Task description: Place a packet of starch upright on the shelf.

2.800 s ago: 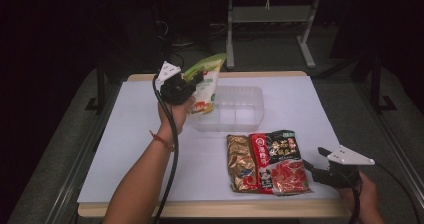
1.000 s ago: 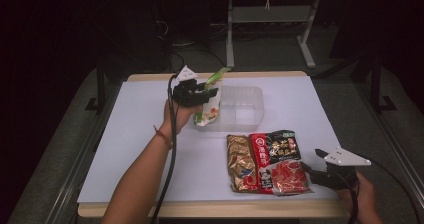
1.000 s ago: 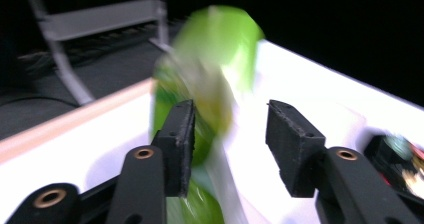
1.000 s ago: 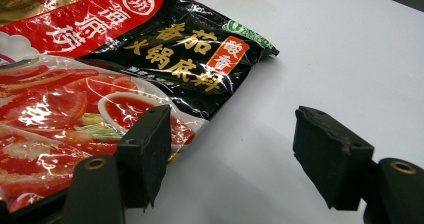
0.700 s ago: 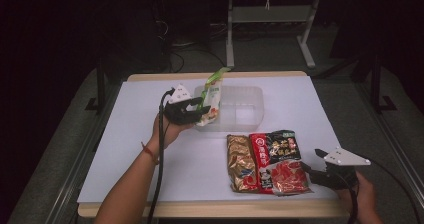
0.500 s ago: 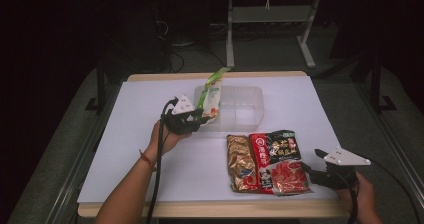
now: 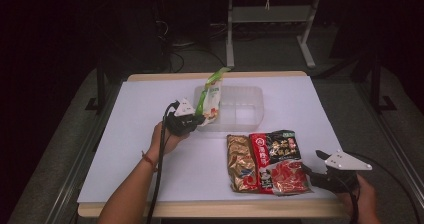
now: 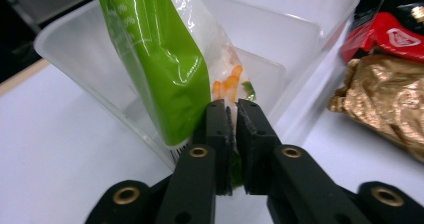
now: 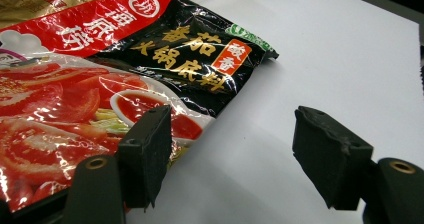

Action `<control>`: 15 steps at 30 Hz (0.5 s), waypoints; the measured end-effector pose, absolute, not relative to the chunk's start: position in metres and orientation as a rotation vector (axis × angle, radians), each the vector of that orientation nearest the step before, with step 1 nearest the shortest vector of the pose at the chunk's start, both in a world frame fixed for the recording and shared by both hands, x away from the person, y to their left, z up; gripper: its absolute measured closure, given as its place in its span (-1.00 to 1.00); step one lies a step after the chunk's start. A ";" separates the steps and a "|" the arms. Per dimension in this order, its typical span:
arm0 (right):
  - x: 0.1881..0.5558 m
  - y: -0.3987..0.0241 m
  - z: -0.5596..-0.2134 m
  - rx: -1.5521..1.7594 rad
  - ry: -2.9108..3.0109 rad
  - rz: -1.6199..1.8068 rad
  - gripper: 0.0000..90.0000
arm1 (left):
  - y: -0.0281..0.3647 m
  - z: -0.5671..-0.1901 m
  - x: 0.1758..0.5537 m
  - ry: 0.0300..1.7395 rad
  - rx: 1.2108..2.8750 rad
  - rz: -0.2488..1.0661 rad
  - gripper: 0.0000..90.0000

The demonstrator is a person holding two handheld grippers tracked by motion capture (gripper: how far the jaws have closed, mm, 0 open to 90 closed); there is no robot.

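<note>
A green and clear packet [image 7: 212,95] [image 8: 155,59] stands tilted in the left part of a clear plastic tub [image 7: 245,109] [image 8: 310,44]. My left gripper [image 7: 199,120] [image 8: 232,119] sits at the tub's near-left wall. Its jaws have just been closing and now pinch the packet's lower edge, with green showing between the pads. My right gripper [image 7: 307,171] [image 9: 232,129] rests open at the table's front right, by the corner of a red and black sauce packet [image 7: 277,154] [image 9: 100,74]. Its left jaw lies over that packet's edge.
A gold packet [image 7: 241,161] [image 8: 385,99] lies flat against the sauce packet's left side, just in front of the tub. The white table top [image 7: 150,99] has wooden edges. Beyond it are dark floor and a metal stand [image 7: 270,19].
My left hand came down along the green packet from its middle to its bottom edge, and its jaws drew together. The packet stayed tilted in the tub. My right gripper kept still.
</note>
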State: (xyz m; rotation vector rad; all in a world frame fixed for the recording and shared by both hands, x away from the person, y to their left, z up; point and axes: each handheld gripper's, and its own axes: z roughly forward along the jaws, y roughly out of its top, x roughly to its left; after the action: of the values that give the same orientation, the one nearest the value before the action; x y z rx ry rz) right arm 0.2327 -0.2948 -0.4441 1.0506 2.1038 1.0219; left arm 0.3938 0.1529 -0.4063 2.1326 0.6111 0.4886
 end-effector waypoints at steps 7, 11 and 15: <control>0.228 -0.294 -0.444 1.050 2.098 1.015 -0.30 | 0.148 -0.407 0.398 0.607 2.152 0.499 0.96; 0.226 -0.293 -0.444 1.053 2.094 1.010 -0.30 | 0.142 -0.408 0.402 0.611 2.179 0.520 0.99; 0.225 -0.293 -0.444 1.054 2.089 1.008 -0.30 | 0.137 -0.411 0.409 0.615 2.217 0.536 0.99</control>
State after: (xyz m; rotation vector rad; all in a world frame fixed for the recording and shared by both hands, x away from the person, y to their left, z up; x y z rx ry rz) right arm 0.2246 -0.2928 -0.4443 1.0540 2.0888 1.0079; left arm 0.4090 0.1366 -0.4106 2.2169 0.6151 0.5360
